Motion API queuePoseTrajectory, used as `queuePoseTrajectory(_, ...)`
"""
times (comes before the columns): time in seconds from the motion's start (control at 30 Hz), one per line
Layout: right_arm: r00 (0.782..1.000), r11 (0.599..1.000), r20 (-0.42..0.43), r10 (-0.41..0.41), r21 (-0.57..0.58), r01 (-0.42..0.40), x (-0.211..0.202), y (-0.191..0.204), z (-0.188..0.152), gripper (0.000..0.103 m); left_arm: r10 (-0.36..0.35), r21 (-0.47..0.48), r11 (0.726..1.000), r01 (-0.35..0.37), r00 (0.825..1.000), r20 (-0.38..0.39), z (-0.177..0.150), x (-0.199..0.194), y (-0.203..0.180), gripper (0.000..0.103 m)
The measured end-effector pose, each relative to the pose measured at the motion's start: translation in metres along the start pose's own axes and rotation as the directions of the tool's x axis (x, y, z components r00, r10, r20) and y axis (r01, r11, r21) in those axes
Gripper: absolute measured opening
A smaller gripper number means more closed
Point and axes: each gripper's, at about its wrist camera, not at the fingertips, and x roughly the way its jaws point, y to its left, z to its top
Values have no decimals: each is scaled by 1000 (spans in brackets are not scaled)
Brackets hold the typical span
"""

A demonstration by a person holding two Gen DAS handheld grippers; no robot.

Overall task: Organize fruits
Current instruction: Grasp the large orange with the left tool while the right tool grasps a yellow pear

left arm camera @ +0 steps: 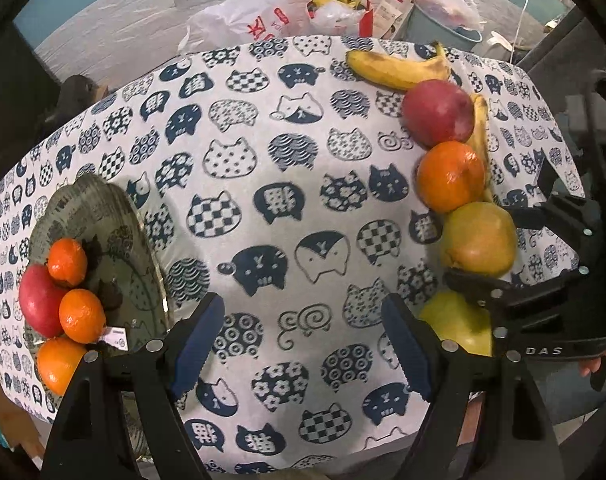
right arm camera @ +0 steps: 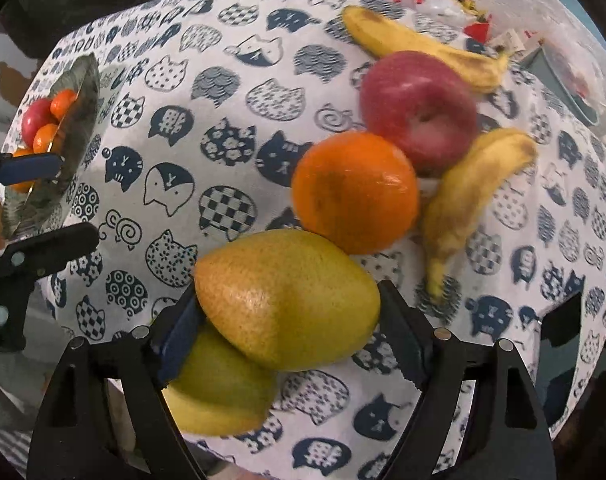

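Straddling the upper pear (right arm camera: 287, 300) with the right hand-held gripper (right arm camera: 291, 332), jaws against both flanks, seemingly gripping it for transfer. Second pear (right arm camera: 219, 392) just beneath; orange (right arm camera: 355, 192), red apple (right arm camera: 419, 108) and bananas (right arm camera: 463, 208) clustered beside. Left hand-held gripper (left arm camera: 303, 340) hovering open and empty over the cat-print surface (left arm camera: 263, 160), near the glass plate (left arm camera: 103, 208) already collecting oranges and an apple. Legible: "DAS" on the right tool.

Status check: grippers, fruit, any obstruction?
Left gripper open, empty. Right gripper around upper pear, contact unclear. Plate partly loaded. Second pear underneath.
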Motion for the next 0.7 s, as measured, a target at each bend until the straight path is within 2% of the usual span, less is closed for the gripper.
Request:
queuePoseTrajectory(0.33,995,987,87,-51,155,37,-40,-59,-20,82,-41,13,999,41,999,3,26,4,-36,82)
queuePoseTrajectory(0.5,991,975,103,-81,215,57,-49,-81,-24,82,-87,12,996,87,996,15,43,9,-59,83)
queuePoseTrajectory(0.6,989,970,115,-89,237,60,-51,-93,-27,82,-98,17,995,98,995,21,52,14,-72,87)
queuePoseTrajectory(0.7,988,965,127,-92,256,57,-52,-104,-29,82,-103,23,994,103,994,24,61,23,-83,87)
